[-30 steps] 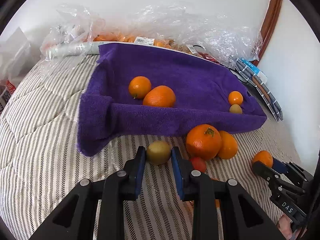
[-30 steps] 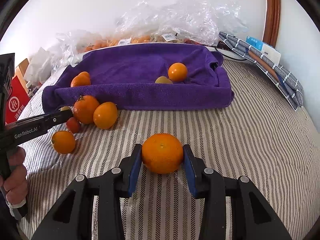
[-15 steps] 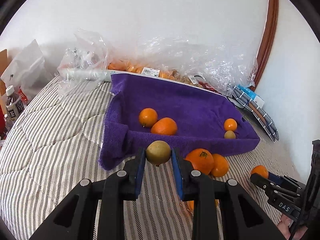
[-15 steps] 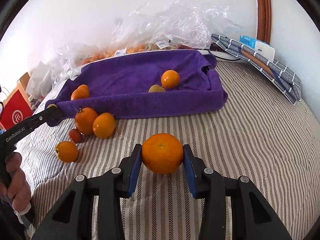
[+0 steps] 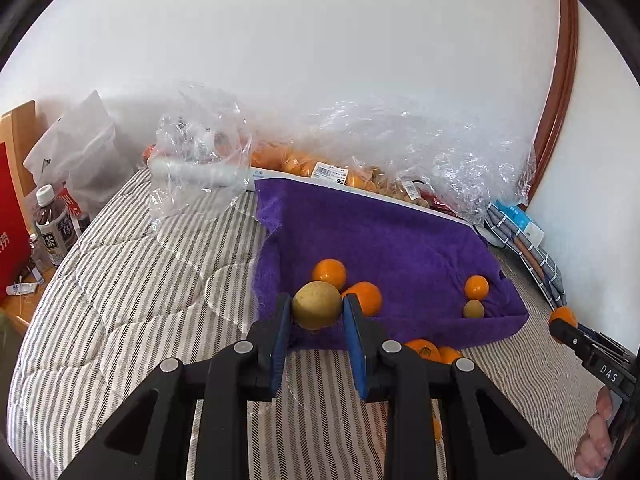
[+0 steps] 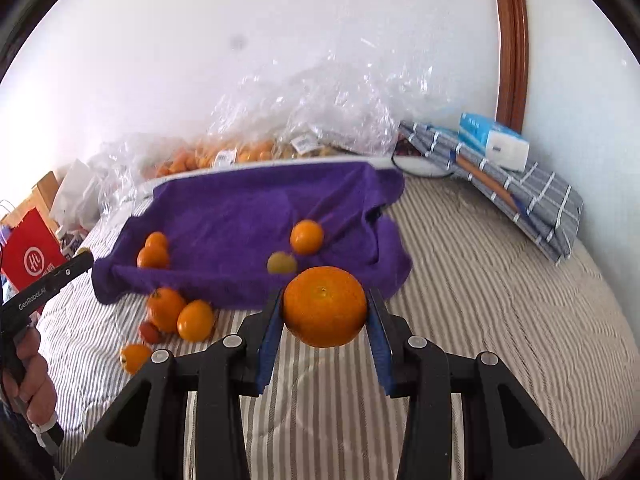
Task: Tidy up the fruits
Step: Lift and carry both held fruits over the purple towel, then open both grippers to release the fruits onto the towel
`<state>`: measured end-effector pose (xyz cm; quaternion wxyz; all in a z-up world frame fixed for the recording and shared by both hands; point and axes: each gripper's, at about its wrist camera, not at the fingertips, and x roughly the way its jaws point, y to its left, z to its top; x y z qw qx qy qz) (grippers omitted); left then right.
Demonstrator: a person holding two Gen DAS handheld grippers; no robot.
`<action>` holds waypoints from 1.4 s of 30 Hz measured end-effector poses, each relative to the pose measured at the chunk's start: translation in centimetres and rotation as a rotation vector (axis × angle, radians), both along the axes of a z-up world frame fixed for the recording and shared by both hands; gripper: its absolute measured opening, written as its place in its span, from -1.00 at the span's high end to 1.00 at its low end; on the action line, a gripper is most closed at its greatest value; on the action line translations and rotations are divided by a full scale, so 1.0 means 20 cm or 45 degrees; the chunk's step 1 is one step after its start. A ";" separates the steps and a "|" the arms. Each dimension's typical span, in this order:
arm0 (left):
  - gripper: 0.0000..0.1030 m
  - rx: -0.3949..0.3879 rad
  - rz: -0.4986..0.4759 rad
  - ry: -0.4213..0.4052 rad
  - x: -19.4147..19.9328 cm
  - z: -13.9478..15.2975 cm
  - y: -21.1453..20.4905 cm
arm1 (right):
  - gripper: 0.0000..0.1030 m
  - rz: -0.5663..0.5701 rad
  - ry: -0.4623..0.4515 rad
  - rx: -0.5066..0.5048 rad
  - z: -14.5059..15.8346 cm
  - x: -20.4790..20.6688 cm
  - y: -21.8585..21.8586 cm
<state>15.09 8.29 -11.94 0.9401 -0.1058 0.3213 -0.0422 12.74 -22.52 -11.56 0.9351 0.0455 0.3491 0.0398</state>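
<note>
My left gripper is shut on a small yellow-green fruit, held up in front of the near edge of the purple towel. On the towel lie two oranges at the left, and a small orange with a small greenish fruit at the right. My right gripper is shut on a big orange, lifted above the striped bed. Loose oranges and a small red fruit lie on the bed before the towel's left corner.
Clear plastic bags of fruit line the white wall behind the towel. A folded checked cloth with a tissue pack lies at the right. Bottles and a red bag stand off the bed's left side.
Both grippers have risen off the bed with their fruits held. The towel and loose oranges now sit lower and farther away in both views.
</note>
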 end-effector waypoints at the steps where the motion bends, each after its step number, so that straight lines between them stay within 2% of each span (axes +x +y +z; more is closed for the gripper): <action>1: 0.51 0.008 0.003 0.013 0.02 0.01 0.01 | 0.22 0.001 -0.010 -0.001 0.01 0.02 0.00; 10: 0.51 0.039 0.051 0.006 0.23 0.08 -0.02 | 0.22 0.018 -0.039 0.045 0.04 0.28 -0.01; 16: 0.51 0.026 0.052 0.012 0.38 0.04 -0.08 | 0.22 0.009 -0.056 0.014 0.03 0.41 0.00; 20: 0.51 -0.006 0.028 0.036 0.46 -0.02 -0.12 | 0.22 0.008 -0.028 0.044 -0.06 0.46 -0.02; 23: 0.51 -0.050 -0.034 0.033 0.47 -0.06 -0.16 | 0.22 0.027 0.006 0.082 -0.14 0.48 -0.03; 28: 0.51 -0.067 -0.127 0.025 0.47 -0.09 -0.22 | 0.22 0.049 0.062 0.069 -0.20 0.48 -0.01; 35: 0.51 -0.066 -0.136 0.045 0.46 -0.14 -0.23 | 0.22 0.079 0.080 0.050 -0.24 0.48 0.04; 39: 0.51 -0.009 -0.147 0.031 0.45 -0.16 -0.27 | 0.22 0.083 0.100 0.043 -0.25 0.49 0.05; 42: 0.51 -0.033 -0.158 0.040 0.44 -0.17 -0.27 | 0.22 0.080 0.094 0.031 -0.26 0.49 0.06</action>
